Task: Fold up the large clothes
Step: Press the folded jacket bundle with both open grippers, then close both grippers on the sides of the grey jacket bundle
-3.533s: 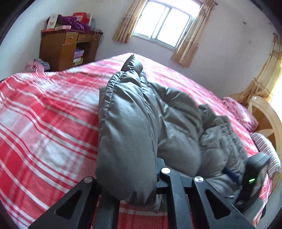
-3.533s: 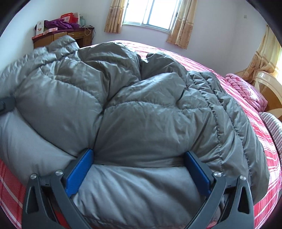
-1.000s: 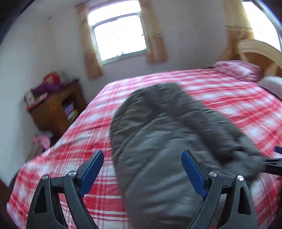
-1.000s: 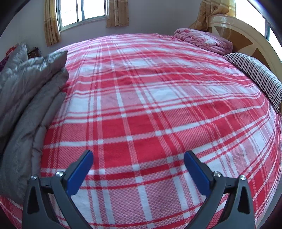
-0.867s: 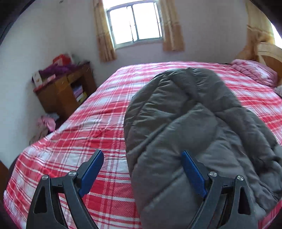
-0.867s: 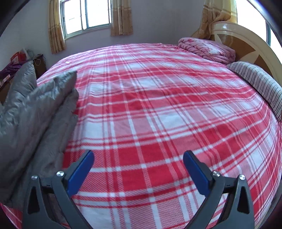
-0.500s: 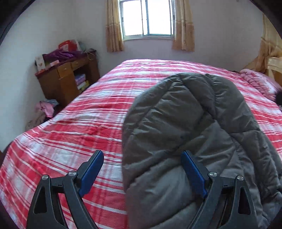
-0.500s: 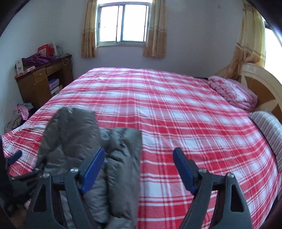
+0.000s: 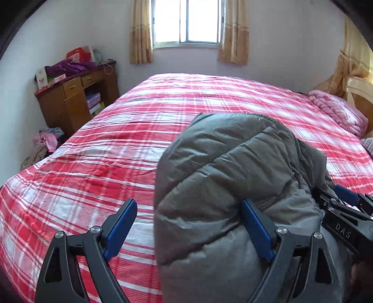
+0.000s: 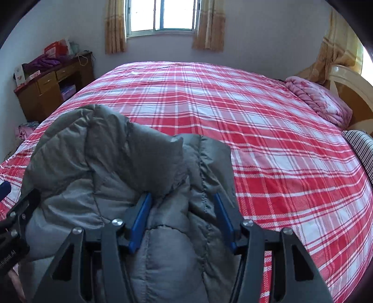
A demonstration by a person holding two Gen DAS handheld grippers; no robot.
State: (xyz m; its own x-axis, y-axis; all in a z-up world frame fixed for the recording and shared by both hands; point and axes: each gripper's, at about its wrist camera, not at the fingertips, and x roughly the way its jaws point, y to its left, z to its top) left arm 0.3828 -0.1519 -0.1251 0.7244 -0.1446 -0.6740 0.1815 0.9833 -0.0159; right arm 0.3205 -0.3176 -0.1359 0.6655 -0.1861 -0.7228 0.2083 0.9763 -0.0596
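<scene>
The right tool (image 10: 180, 215) had its jaws closing around a thick fold of the grey padded coat (image 10: 109, 167), with the blue pads at either side of the bunched fabric. The left tool (image 9: 187, 230) stood wide, its right pad pushed against the coat's side and its left pad free over the bed (image 9: 98, 163). The coat lay bundled at the near edge of the red-and-white checked bed. Farther off, a pink blanket (image 10: 319, 102) sat by the headboard, a wooden cabinet (image 9: 77, 100) stood by the left wall, and a curtained window (image 10: 163, 16) was behind.
</scene>
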